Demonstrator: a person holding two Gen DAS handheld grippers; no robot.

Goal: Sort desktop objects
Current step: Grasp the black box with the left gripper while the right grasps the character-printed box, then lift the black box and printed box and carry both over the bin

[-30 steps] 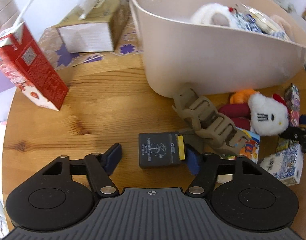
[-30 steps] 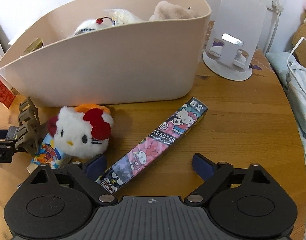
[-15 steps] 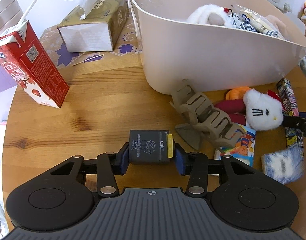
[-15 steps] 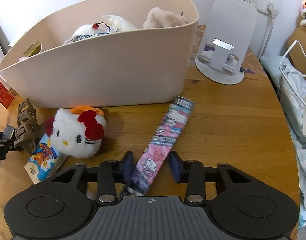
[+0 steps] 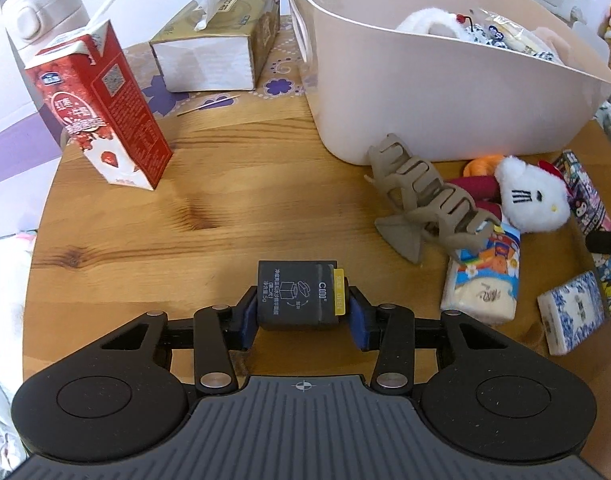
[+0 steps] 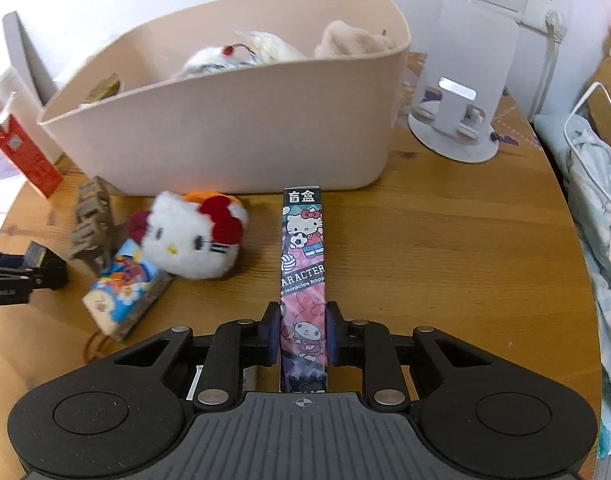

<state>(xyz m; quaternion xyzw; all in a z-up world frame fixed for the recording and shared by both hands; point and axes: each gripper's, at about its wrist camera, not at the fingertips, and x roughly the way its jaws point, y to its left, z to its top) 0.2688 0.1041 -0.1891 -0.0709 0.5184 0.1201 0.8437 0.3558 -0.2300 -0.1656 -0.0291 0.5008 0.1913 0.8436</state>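
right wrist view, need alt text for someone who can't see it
The right tool is shut on a long cartoon-printed box that points toward a beige bin holding soft toys. On the wooden table to the left lie a white cat plush, a tissue pack and a tan hair claw.

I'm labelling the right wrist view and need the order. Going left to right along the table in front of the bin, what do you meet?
Red carton → tan hair claw → tissue pack → white plush cat → long character box held in the right gripper → white stand.
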